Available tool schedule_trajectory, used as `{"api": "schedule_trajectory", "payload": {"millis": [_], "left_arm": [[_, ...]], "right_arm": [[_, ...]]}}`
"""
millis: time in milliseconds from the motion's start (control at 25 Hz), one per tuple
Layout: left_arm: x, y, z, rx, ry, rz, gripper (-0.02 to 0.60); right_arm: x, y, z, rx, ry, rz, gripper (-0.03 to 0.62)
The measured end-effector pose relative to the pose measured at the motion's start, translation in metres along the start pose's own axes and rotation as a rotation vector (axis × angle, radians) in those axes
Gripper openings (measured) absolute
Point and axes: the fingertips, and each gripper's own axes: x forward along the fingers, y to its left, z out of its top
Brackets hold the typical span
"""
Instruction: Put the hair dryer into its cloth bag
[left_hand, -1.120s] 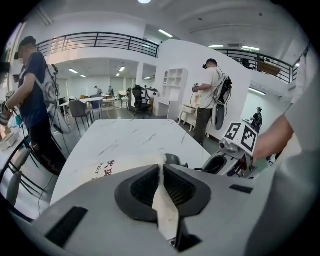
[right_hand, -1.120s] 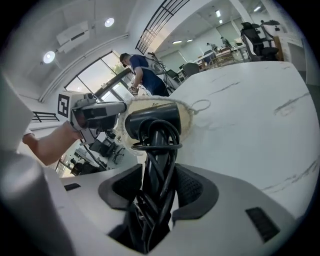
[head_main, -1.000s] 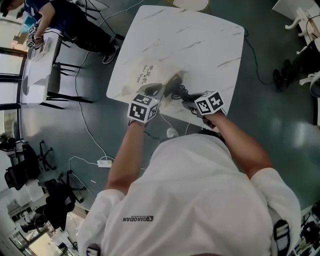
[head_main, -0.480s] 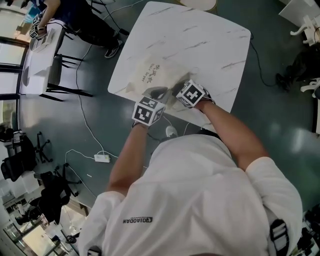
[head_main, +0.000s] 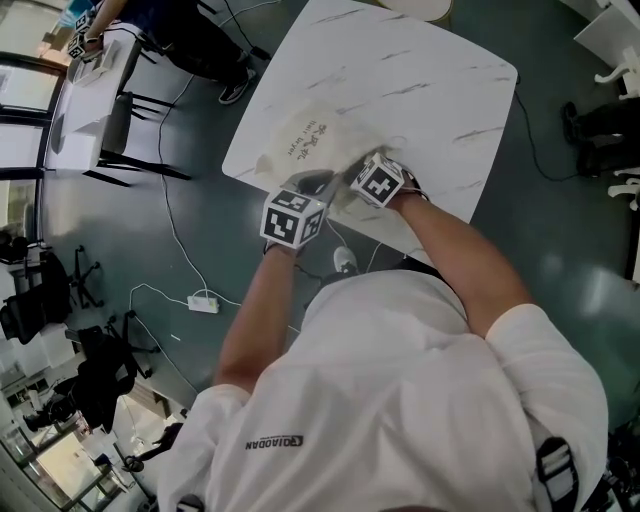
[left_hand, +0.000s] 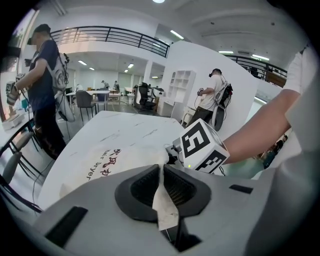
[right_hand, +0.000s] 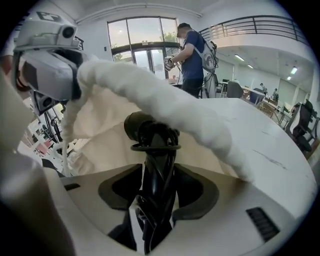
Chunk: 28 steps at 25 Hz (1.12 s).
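The black hair dryer (right_hand: 150, 145), its cord wound round it, is clamped in the right tongs (right_hand: 155, 187). Its nose is just inside the mouth of the cloth bag (right_hand: 115, 115), apparently to be pushed deeper. The left tongs (left_hand: 162, 192) pinch narrowly on the bag's rim, lifting it so the mouth gapes. The bag lies toward the near edge of the marble surface (head_main: 420, 90), and I can see nothing else inside it.
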Motion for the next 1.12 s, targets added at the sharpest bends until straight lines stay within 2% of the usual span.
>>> {"api": "schedule_trajectory", "payload": {"millis": [240,400,480,600,760,840,1000,1120], "left_arm": [[-0.001,0.0,-0.006,-0.013,0.007,0.017,0.054],[-0.001,0.0,-0.007,-0.011,0.009,0.026,0.054],[-0.001,0.0,-0.007,-0.013,0.006,0.028,0.054],[0.0,0.0,-0.009,0.004,0.013,0.038,0.054],[0.002,-0.003,-0.011,0.052,0.033,0.05,0.054],[0.004,-0.003,-0.013,0.048,0.035,0.048,0.054],[0.008,-0.003,-0.013,0.004,0.02,0.038,0.054],[0.009,-0.004,-0.008,-0.037,-0.003,0.024,0.054]], "right_arm": [[0.005,-0.007,-0.008,-0.038,0.0,-0.045,0.238],[-0.022,-0.006,-0.008,-0.023,-0.08,-0.038,0.258],[-0.04,-0.005,-0.021,-0.026,-0.093,-0.038,0.258],[-0.055,-0.002,-0.058,-0.066,-0.027,-0.052,0.258],[-0.06,-0.009,-0.083,-0.068,0.034,-0.111,0.217],[-0.058,-0.014,-0.083,-0.067,0.05,-0.14,0.163],[-0.055,-0.018,-0.077,-0.067,0.068,-0.162,0.158],[-0.055,-0.015,-0.058,-0.037,0.018,-0.149,0.155]]}}
